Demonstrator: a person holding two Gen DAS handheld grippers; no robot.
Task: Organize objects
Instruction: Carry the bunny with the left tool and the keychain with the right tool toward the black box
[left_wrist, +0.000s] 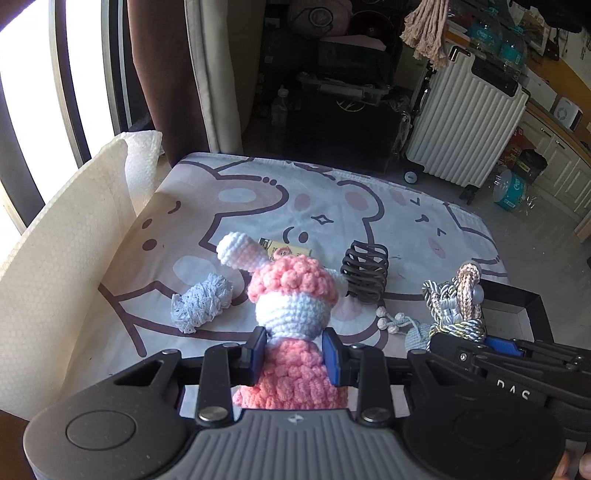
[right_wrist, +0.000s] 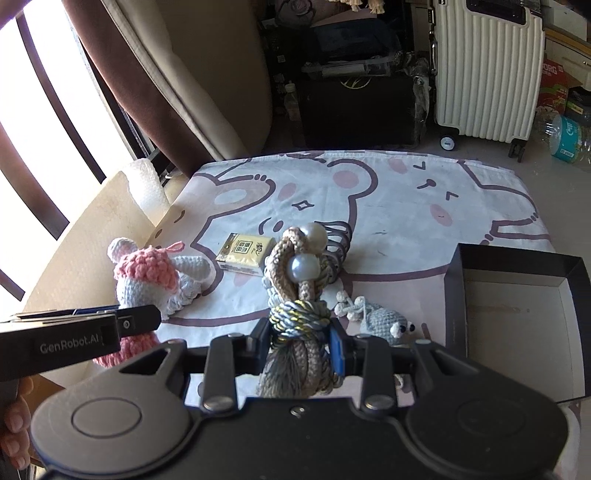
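While the left tool (left_wrist: 294, 356), marked "GenRobot.AI", clamped a pink-and-white crocheted doll (left_wrist: 291, 295) above the cartoon-printed surface (left_wrist: 369, 206), the right tool (right_wrist: 299, 345) gripped a braided cord tassel (right_wrist: 299, 280) with pearls beside the black box (right_wrist: 517, 314).

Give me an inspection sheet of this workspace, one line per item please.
Surface: cartoon-bear cloth covering the table.
Job's things: pink crochet doll and tasselled cord bundle held up; black box open, inside empty.
Clutter: yellow tissue pack, dark wire coil, blue lace scrap, grey crochet toy.
Grippers: left gripper shut on the doll; right gripper shut on the bundle.
Cables: nothing seen.
Surroundings: white suitcase, curtains, window.
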